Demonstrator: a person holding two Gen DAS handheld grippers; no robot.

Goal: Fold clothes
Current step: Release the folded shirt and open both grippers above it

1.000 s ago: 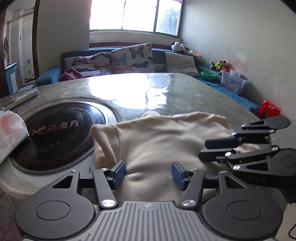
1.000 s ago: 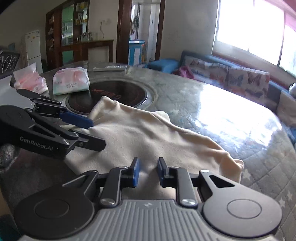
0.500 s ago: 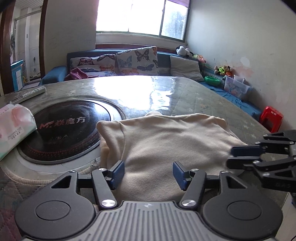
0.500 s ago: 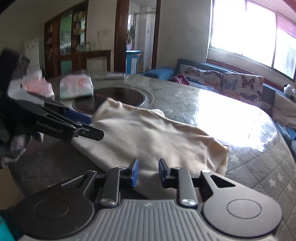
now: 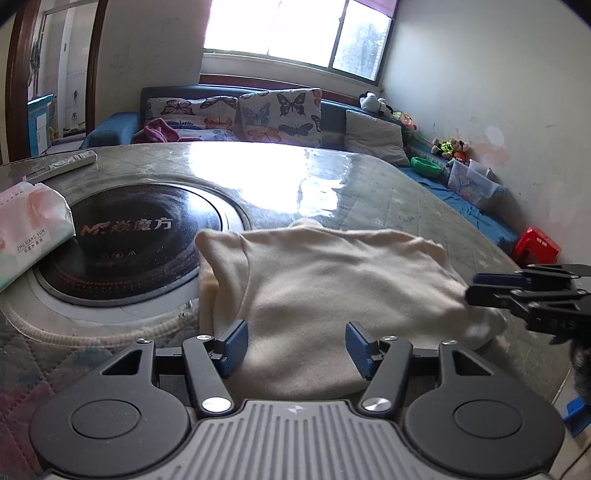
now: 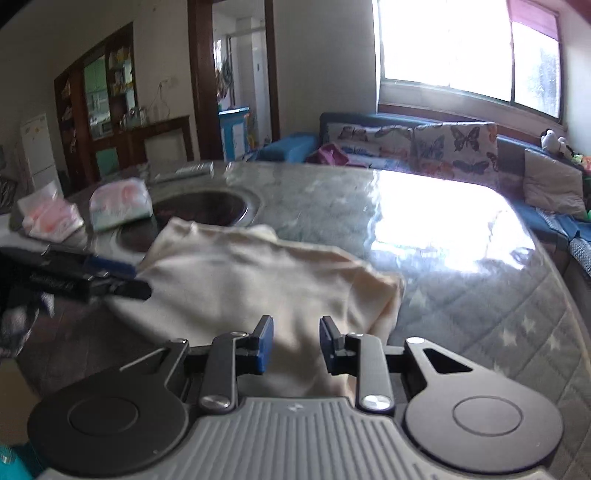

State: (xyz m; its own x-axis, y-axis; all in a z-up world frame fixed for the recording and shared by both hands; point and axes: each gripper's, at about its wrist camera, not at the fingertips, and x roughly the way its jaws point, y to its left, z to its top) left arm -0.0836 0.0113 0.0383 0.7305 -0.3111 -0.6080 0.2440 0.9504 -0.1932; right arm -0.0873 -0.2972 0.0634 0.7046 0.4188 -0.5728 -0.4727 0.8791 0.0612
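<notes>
Your cream fleece garment (image 5: 332, 291) lies folded into a rough rectangle on the quilted, glossy-covered round desk (image 5: 388, 206), its left edge overlapping the rim of the black round induction hob (image 5: 140, 240) sunk into the desk centre.

Left claw (image 5: 295, 347): blue pads spread wide, nothing between them, hovering over the garment's near edge. Right claw (image 6: 293, 341): narrower gap but open, empty, over the garment's near right corner. From the left wrist view your right claw (image 5: 524, 291) sits at the garment's right corner; cannot tell whether it touches the fabric.

Around the hob:
- White-and-pink soft tissue pack (image 5: 29, 236) lies on the hob's left rim, well apart from the garment.
- Second pink tissue pack (image 6: 50, 216) further left of that, on the desk edge.
- Grey remote control (image 5: 70, 162) beyond the hob, at the desk's far edge.

Nothing lies on the garment or on the desk to its right, where there is only window glare.

Room beyond the hob: dark blue sofa (image 5: 332, 114) with butterfly-print cushions (image 5: 280, 118) under a bright window (image 5: 295, 29); red plastic stool (image 5: 537, 247) by the right wall.
</notes>
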